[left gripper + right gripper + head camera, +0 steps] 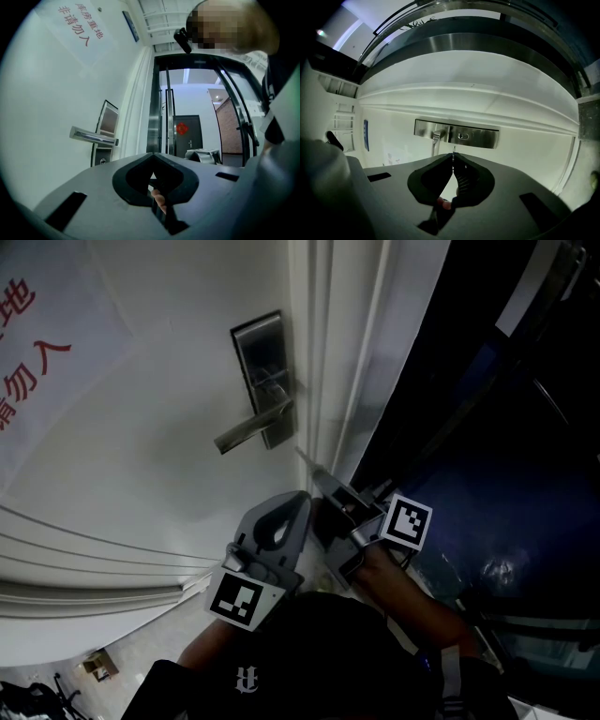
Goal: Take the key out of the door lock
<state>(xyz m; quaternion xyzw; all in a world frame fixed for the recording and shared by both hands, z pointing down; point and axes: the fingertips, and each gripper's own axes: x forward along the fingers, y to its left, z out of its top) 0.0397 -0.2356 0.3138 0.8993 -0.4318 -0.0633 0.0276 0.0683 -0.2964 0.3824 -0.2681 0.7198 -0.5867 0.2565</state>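
Observation:
The steel lock plate (261, 357) with its lever handle (251, 427) sits on the white door (141, 456). My right gripper (317, 476) is shut on a thin metal key (304, 457), which juts from the jaw tips a short way below the plate, clear of the door. In the right gripper view the key (453, 151) shows edge-on under the keyhole (462, 136), which looks vacant. My left gripper (300, 497) hangs beside the right one, shut with nothing between its jaws. In the left gripper view the lever (92, 136) and keyhole (103, 161) lie to the left.
The white door frame (323, 352) runs along the door's right edge, with a dark glass panel (497, 456) beyond it. A sign with red characters (23, 343) hangs on the door's upper left. A glass corridor and a far dark door (185, 133) show past the frame.

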